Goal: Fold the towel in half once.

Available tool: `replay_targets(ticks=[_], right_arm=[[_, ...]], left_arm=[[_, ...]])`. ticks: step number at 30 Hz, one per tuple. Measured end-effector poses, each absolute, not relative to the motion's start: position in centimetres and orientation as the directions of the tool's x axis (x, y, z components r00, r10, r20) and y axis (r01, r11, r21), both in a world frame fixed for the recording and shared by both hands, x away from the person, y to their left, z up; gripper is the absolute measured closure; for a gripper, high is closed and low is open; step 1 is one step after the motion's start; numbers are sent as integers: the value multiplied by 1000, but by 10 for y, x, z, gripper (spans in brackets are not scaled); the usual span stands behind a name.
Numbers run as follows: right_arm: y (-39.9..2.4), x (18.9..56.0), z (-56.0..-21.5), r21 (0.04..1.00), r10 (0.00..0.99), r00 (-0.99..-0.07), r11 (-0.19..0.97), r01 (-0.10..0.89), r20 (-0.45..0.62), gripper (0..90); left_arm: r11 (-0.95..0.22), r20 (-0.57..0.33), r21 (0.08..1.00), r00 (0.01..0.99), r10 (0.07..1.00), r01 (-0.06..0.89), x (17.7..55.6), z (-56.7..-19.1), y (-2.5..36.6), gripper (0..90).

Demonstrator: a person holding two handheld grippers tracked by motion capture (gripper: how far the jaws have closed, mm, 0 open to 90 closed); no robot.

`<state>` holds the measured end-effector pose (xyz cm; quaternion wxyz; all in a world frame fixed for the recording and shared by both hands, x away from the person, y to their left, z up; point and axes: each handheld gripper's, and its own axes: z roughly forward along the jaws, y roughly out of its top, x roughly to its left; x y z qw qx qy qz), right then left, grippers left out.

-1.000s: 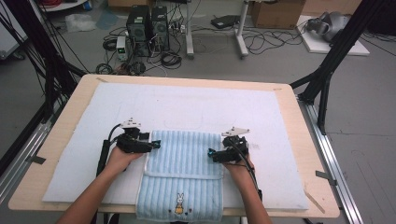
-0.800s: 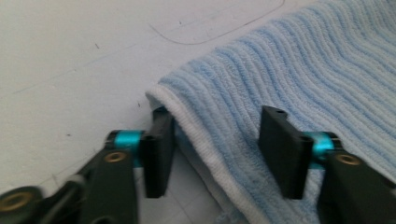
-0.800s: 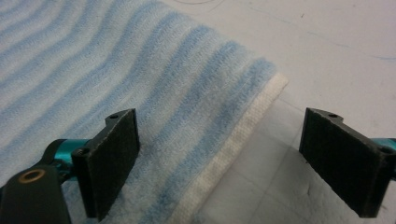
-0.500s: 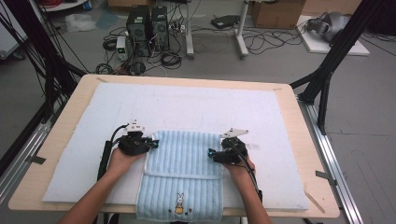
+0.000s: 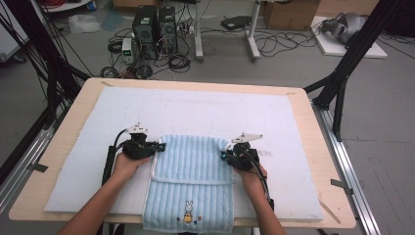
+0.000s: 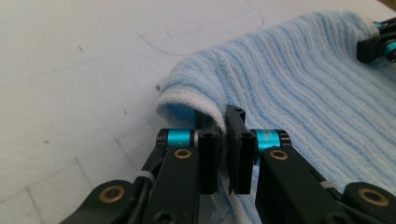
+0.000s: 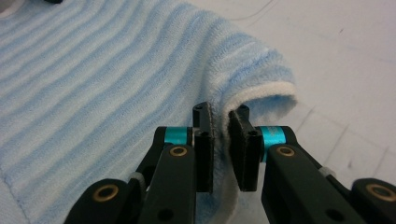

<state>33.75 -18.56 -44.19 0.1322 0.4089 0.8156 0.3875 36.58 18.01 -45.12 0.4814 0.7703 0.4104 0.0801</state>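
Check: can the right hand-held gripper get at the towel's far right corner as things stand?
Looks like yes: the right hand-held gripper already sits at the towel corner, its jaws just closed on the white-trimmed edge. Nothing stands in the way.

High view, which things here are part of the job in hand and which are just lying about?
In the job:
- blue towel
- left gripper, pinching the towel's edge
- right gripper, pinching the opposite edge
- white mat under it

Lying about:
- computer towers
- cables
- cardboard box
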Motion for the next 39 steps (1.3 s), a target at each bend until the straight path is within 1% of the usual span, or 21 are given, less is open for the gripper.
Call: replay_targets(ticks=[3, 7, 11, 17, 20, 21, 24, 28, 34, 36, 37, 38, 39], right_arm=[[-185, 343, -439, 750, 774, -628, 369, 549, 79, 811], [-184, 355, -435, 755, 785, -617, 369, 542, 59, 810], [-186, 371, -429, 773, 803, -594, 347, 531, 47, 809], [-187, 396, -420, 788, 828, -560, 340, 513, 7, 807], [-188, 408, -418, 789, 840, -543, 331, 518, 4, 803], [-188, 411, -418, 785, 842, -540, 331, 523, 5, 800], [-187, 420, -419, 786, 848, -530, 327, 524, 0, 797], [-184, 429, -416, 789, 855, -518, 339, 513, -30, 795], [-180, 444, -416, 777, 868, -494, 344, 527, -48, 787], [-179, 446, -419, 768, 872, -488, 344, 540, -47, 785], [-178, 446, -421, 762, 875, -482, 345, 548, -49, 775], [-178, 447, -422, 758, 875, -481, 347, 552, -50, 741], [-178, 447, -423, 760, 880, -472, 340, 554, -51, 656]], left_arm=[[-196, -267, 808, 642, 719, 556, 372, -451, 179, 841], [-189, -246, 826, 640, 728, 531, 385, -437, 175, 841], [-189, -240, 828, 639, 730, 527, 406, -426, 171, 841], [-185, -224, 839, 635, 739, 511, 430, -421, 164, 840], [-186, -222, 837, 631, 743, 514, 441, -418, 162, 840], [-178, -216, 847, 629, 747, 501, 444, -419, 161, 839], [-195, -203, 837, 620, 758, 512, 454, -419, 159, 839], [-182, -189, 847, 603, 775, 500, 463, -420, 156, 839], [-173, -193, 844, 589, 785, 507, 465, -426, 154, 836], [-180, -181, 846, 588, 789, 502, 465, -427, 153, 830], [-187, -170, 846, 586, 792, 499, 465, -427, 153, 812], [-188, -166, 845, 580, 797, 500, 466, -428, 154, 757], [-177, -183, 838, 571, 801, 517, 466, -430, 154, 648]])
